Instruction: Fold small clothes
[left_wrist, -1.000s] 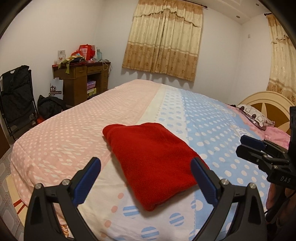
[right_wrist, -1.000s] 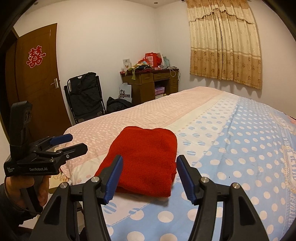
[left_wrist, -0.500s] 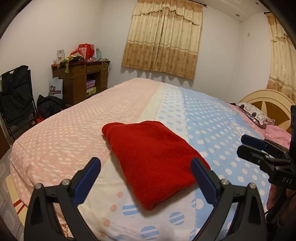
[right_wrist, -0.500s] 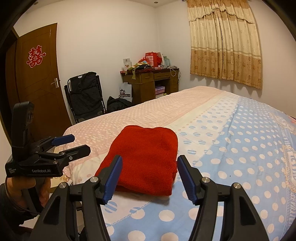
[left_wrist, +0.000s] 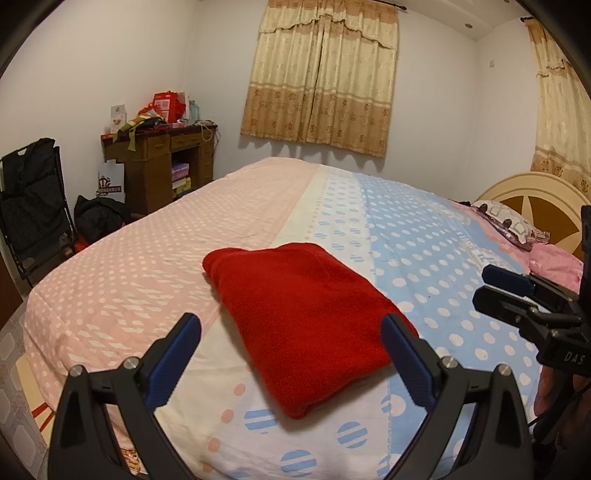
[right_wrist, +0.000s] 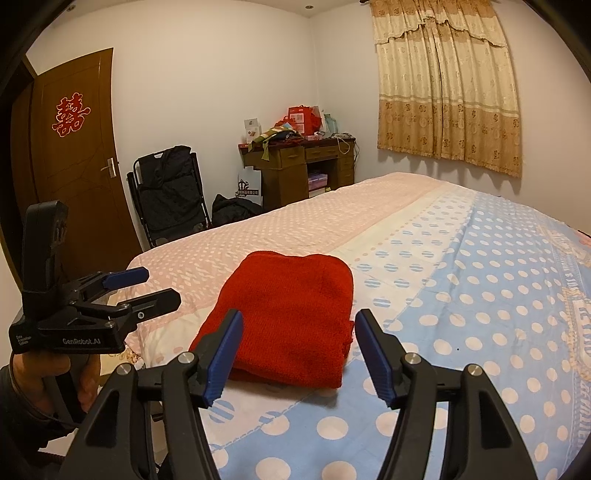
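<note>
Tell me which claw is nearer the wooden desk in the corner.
Left. The left claw hovers open off the folded red garment's desk-side edge; the right claw, also open, hovers farther toward the headboard.

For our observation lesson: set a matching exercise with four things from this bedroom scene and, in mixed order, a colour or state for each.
Things:
1. garment
2. bedspread
3. left claw
4. curtain

States:
A. open, holding nothing
B. beige, drawn shut
C. red, folded flat
D. pink and blue with white dots

Pairs: 1-C, 2-D, 3-A, 4-B
</note>
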